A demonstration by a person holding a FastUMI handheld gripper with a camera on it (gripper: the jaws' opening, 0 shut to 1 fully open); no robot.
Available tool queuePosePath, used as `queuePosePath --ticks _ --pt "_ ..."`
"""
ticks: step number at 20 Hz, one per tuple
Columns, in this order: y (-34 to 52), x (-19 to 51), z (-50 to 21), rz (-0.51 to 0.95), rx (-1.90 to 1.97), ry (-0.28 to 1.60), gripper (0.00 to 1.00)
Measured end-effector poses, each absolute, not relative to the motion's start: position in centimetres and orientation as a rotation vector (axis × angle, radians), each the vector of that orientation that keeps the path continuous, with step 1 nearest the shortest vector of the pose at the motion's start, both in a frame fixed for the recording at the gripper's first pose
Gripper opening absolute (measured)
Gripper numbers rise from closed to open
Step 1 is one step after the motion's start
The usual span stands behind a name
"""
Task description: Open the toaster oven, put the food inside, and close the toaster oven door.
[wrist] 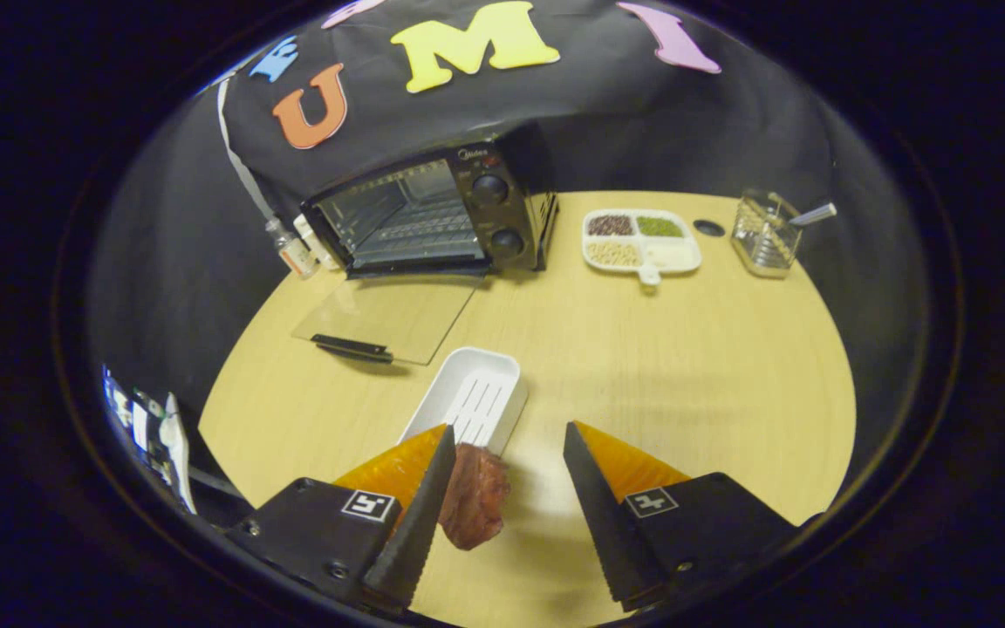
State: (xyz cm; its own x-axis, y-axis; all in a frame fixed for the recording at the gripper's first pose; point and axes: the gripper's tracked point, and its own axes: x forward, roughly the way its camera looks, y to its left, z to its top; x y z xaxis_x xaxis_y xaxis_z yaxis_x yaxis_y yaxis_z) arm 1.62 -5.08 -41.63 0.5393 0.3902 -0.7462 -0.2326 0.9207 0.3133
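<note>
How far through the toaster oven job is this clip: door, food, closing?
Done: the toaster oven is open, its glass door folded flat on the table. In hand: the tool is open, the piece of meat between its fingers, against the left one, not clamped. The white tray just ahead is empty. Left: grip the meat, put it inside, shut the door.
</note>
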Motion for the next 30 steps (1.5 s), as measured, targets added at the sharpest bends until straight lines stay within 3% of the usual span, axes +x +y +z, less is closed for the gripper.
queuePosePath --ticks 4,7,11,22,30 --pt "-3.8 0.3 -42.6 0.455 0.349 1.04 0.62" --pt "-3.0 -0.1 -43.0 0.478 0.463 1.104 0.34" --pt "-3.1 -0.1 -42.3 0.477 0.522 1.133 0.19" --pt "2.0 3.5 -32.1 0.4 0.626 0.873 0.14" --pt "11.4 9.1 -32.5 0.313 0.916 0.682 0.13"
